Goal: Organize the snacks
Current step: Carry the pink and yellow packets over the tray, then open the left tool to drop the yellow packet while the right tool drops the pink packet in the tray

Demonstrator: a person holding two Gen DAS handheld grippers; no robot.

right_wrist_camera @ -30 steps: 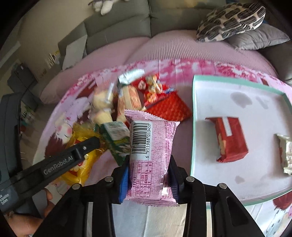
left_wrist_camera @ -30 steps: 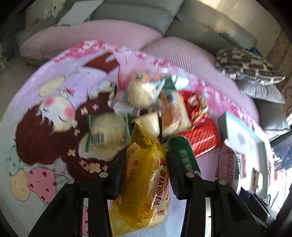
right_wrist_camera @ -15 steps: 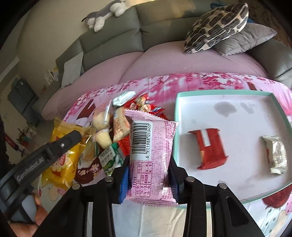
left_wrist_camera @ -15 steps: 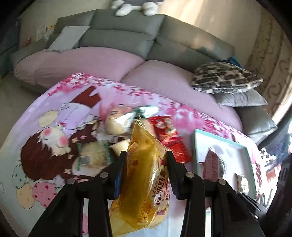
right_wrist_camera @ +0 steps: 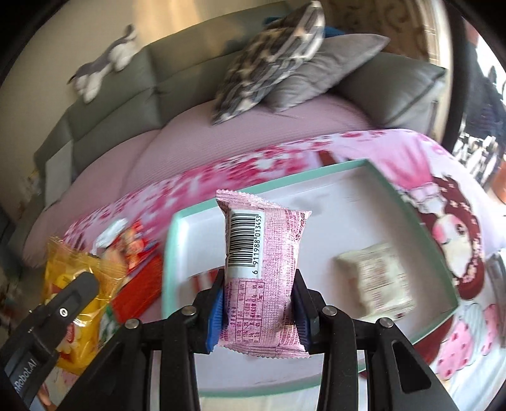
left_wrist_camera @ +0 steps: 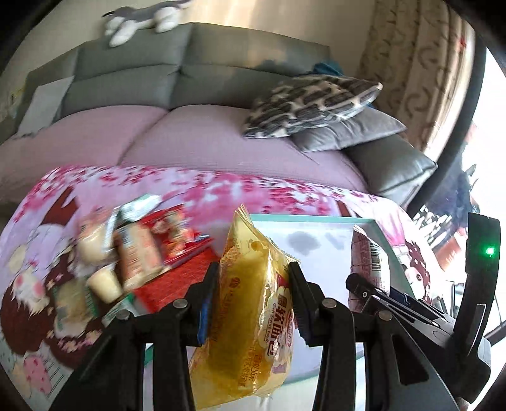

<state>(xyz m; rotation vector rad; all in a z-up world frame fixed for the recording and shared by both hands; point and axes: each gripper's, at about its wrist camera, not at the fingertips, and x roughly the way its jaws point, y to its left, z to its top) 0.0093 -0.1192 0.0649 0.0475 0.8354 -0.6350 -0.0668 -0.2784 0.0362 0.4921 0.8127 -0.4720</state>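
Observation:
My left gripper (left_wrist_camera: 253, 303) is shut on a yellow bread packet (left_wrist_camera: 253, 316), held upright above the near edge of a white tray with a teal rim (left_wrist_camera: 303, 217). In the right wrist view my right gripper (right_wrist_camera: 257, 303) is shut on a pink snack packet (right_wrist_camera: 262, 268) with a barcode, hanging over the same tray (right_wrist_camera: 169, 253). A pale wrapped snack (right_wrist_camera: 373, 281) lies in the tray, and a red packet (right_wrist_camera: 202, 279) shows just behind the pink one. The pink packet (left_wrist_camera: 368, 262) and the right gripper's finger also show at the right of the left wrist view.
A pile of loose snacks (left_wrist_camera: 132, 253), among them a red box (left_wrist_camera: 177, 278), lies on the pink cartoon cloth (left_wrist_camera: 221, 186) left of the tray. Behind stands a grey sofa (left_wrist_camera: 158, 82) with a patterned cushion (left_wrist_camera: 310, 104) and a plush toy (left_wrist_camera: 142, 19).
Both grippers have carried their packets rightward from the snack pile to over the tray, rising a little and rolling. The pile has slid to the left in both views.

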